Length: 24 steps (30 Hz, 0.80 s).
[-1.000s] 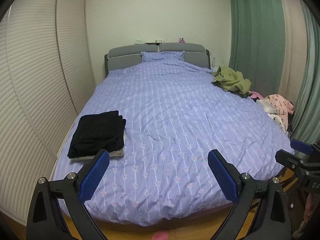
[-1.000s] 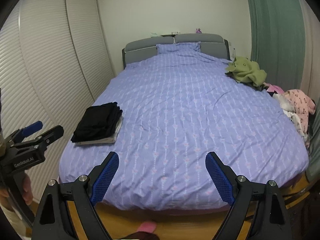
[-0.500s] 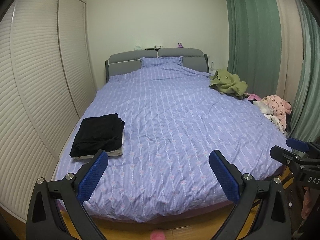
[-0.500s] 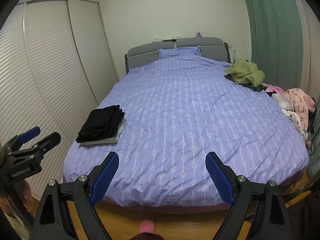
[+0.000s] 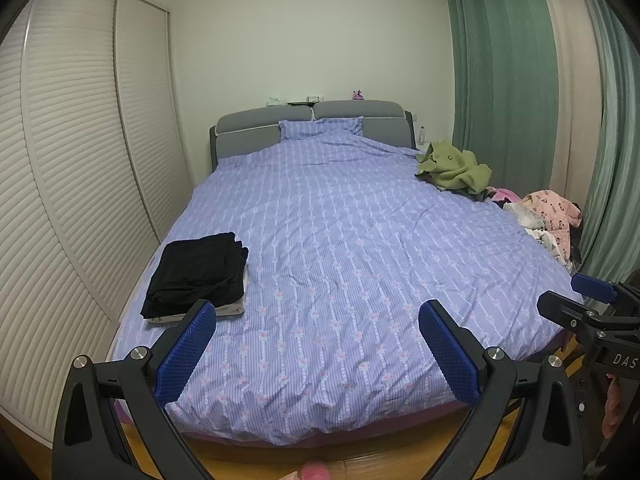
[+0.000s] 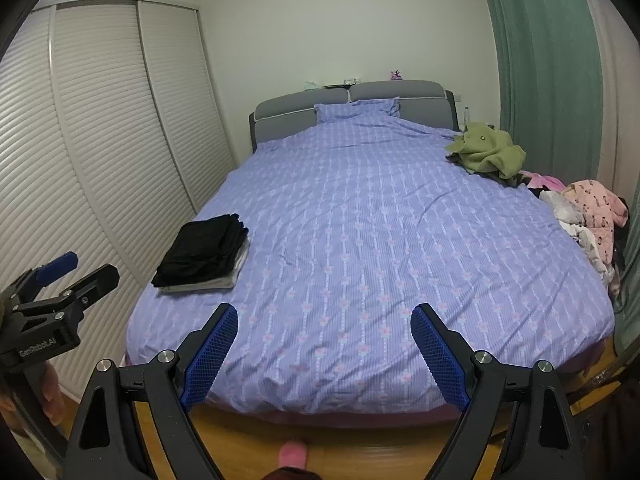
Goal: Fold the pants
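Both grippers — left (image 5: 316,314) and right (image 6: 324,318) — hung released, grasping nothing, over the bed's (image 5: 340,240) foot; folded pants (image 5: 198,272) at ten o'clock, clothes (image 5: 454,168) at two o'clock.

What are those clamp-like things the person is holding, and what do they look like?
They are two matching handheld grippers. The left gripper and the right gripper each have two black, angular plastic arms with silver bolts at the joints, ending in flat blue fingers with a dimpled, grippy surface. White lettering is printed on the black bodies, and a blue lever sits on top. No cables or sleeves are visible.
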Available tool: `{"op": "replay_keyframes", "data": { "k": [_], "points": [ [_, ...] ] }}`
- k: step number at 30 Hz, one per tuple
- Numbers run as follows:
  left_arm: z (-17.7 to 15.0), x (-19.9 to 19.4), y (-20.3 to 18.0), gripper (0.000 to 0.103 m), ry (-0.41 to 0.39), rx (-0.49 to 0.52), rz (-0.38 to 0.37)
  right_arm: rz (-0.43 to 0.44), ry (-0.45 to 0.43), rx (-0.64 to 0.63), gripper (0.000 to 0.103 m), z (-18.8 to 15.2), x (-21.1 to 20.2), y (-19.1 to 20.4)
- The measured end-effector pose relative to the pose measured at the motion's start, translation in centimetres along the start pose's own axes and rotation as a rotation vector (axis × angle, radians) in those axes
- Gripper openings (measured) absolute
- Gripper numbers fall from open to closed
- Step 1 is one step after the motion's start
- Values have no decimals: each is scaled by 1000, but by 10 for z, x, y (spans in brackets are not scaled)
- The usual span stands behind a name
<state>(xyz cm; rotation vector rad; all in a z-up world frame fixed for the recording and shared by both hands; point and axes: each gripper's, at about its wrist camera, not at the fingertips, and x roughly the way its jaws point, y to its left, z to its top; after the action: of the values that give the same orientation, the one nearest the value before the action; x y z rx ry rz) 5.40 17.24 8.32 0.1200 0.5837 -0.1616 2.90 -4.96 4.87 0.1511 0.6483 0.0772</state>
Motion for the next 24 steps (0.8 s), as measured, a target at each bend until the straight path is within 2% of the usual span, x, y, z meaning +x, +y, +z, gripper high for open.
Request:
{"op": "replay_keyframes", "data": {
  "k": [24],
  "points": [
    [2,7,-6,103,0,8,-7,-24,2,11,90,-1,-2,-5]
  ]
}}
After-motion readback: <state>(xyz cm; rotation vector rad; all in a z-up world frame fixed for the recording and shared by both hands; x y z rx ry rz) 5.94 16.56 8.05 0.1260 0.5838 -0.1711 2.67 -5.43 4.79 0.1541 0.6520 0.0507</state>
